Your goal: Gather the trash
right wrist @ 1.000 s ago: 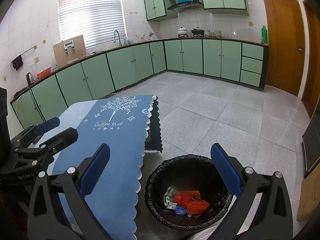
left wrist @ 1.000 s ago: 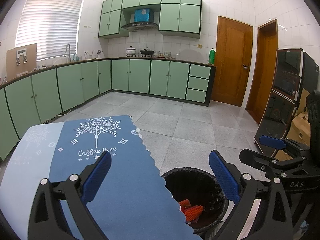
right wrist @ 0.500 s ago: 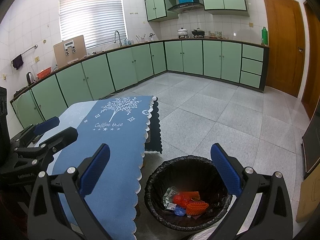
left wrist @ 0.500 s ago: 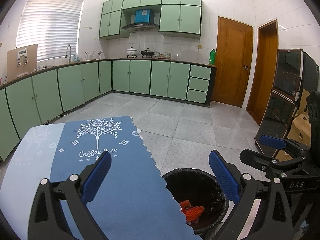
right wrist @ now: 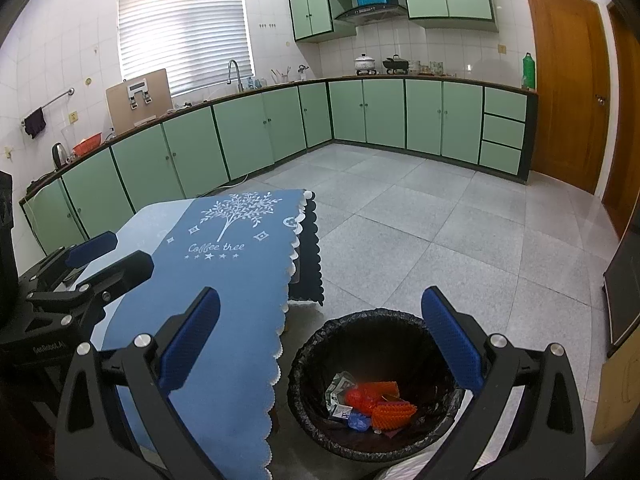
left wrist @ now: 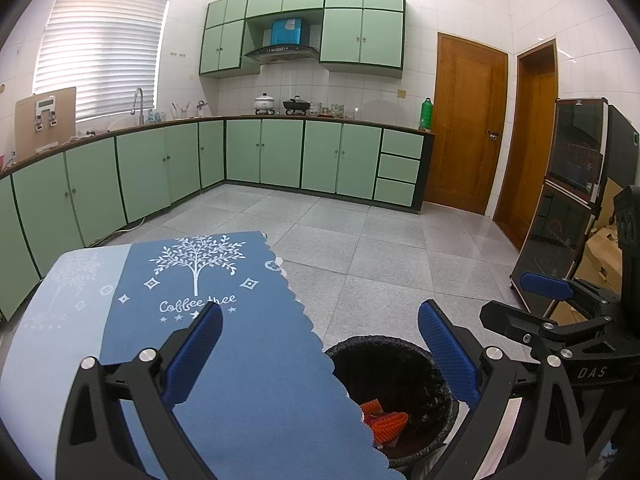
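Observation:
A black-lined trash bin (right wrist: 308, 364) stands on the floor beside the table; it also shows in the left wrist view (left wrist: 404, 344). Orange, red, blue and paper trash (right wrist: 370, 402) lies in its bottom. My right gripper (right wrist: 320, 344) is open and empty, held above the bin's near edge. My left gripper (left wrist: 320, 356) is open and empty above the table edge, to the left of the bin. The blue "Coffee tree" cloth (left wrist: 224, 360) on the table shows no trash.
The right gripper's body (left wrist: 560, 320) sits at the right of the left wrist view; the left gripper's body (right wrist: 72, 280) sits at the left of the right wrist view. Green cabinets (left wrist: 280, 156) line the far walls. A dark glass-fronted cabinet (left wrist: 568, 208) and cardboard boxes (left wrist: 604, 248) stand at the right.
Both grippers have hardly moved. The views have drifted very slightly. Both stay open and empty.

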Demonstrator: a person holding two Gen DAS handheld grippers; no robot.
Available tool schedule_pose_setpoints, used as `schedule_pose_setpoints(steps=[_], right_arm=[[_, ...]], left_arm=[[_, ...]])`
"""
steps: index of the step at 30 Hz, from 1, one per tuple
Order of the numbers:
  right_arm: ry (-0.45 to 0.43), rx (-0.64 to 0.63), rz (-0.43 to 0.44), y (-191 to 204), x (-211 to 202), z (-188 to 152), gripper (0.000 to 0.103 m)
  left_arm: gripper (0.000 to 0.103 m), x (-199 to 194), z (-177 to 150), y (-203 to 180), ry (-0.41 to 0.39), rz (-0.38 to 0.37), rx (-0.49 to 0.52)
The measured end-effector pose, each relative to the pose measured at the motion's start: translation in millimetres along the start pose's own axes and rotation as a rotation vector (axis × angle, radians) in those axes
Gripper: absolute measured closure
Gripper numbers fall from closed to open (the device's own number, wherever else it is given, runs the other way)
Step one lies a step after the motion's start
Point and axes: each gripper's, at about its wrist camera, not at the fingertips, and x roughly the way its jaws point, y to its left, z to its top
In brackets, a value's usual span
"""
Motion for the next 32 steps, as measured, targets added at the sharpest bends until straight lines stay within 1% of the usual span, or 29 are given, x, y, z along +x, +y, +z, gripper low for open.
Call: schedule_pose_setpoints(steps=[32], right_arm=[[0.006,-0.002,-0.002,0.3,3.6,-5.5,0.005]], left_arm=[[0.007,4.7,-5.9,-4.6,0.008,0.006,-0.009]])
